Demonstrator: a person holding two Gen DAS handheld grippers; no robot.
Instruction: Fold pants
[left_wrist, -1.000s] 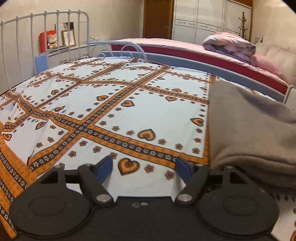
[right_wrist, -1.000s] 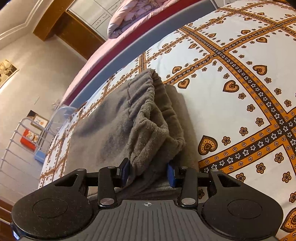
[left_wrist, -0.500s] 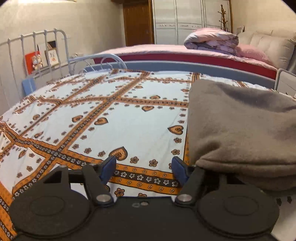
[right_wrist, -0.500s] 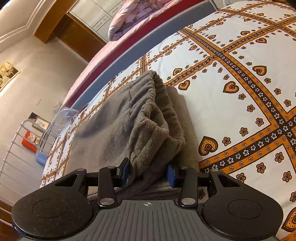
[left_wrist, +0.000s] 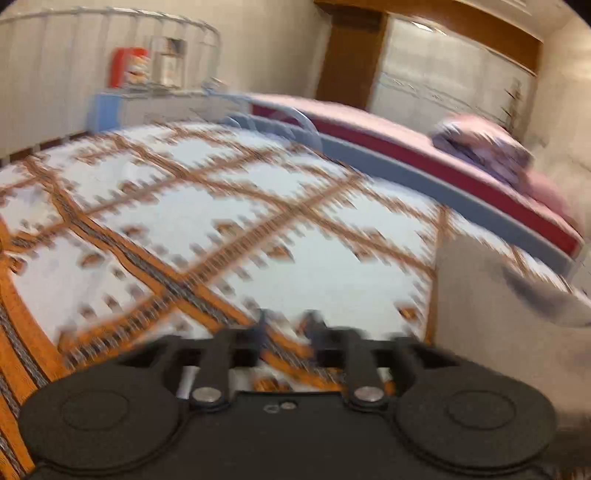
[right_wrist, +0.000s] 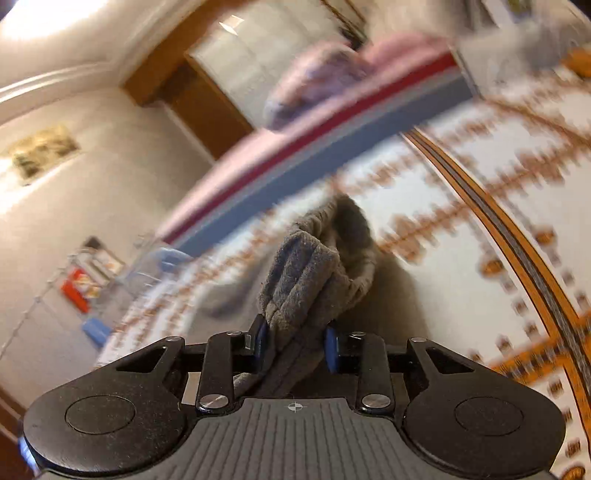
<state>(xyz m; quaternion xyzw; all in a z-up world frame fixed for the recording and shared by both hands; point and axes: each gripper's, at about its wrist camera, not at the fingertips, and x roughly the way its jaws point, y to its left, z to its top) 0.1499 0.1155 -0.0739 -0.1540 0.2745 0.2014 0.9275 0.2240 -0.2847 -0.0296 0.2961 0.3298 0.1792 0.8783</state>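
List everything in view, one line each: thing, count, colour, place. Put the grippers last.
pants: one, grey, bunched end lifted off the sheet.
bed sheet: one, white with orange bands, under the pants.
second bed: one, pink over red and blue-grey, behind.
folded quilt: one, pink-lilac, on the second bed.
wardrobe: one, white, against the far wall.
metal rail: one, white, far left.
left gripper: one, black, jaws just narrowed, nothing between them.
right gripper: one, black with blue pads, just tightened on the pants.

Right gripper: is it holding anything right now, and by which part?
Yes. The right gripper is shut on the grey pants, pinching a bunched fold at the gathered waistband end. Its jaws have just been closing on it.
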